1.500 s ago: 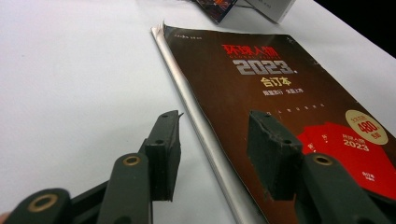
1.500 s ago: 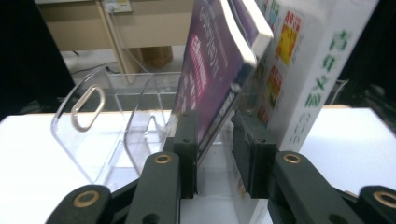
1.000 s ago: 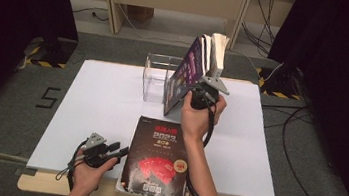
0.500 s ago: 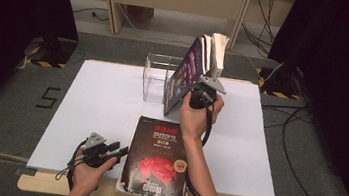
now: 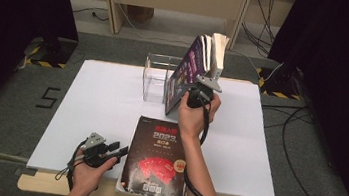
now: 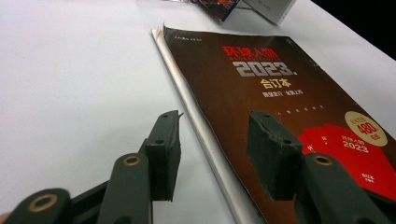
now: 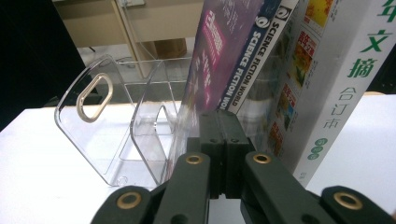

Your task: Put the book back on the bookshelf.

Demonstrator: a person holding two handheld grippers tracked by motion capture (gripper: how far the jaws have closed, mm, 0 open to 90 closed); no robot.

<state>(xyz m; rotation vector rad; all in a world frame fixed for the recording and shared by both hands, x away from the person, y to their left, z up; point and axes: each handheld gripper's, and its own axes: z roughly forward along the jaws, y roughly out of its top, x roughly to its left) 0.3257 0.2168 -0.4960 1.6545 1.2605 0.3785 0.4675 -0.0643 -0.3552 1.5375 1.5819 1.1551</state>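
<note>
At six o'clock on the table (image 5: 87,97), I'm straddling the flat magazine (image 5: 157,161)'s spine with my left gripper (image 6: 215,144) released; it's floppy, slick. My right gripper (image 7: 223,154), clenched empty, is nudging the books (image 5: 198,71).

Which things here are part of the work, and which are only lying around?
Part of the work:
- clear plastic book rack
- upright leaning books in it
- dark red 2023 magazine, flat
- right claw, shut
- left claw, open

Lying around:
- black floor cables
- white tabletop
</note>
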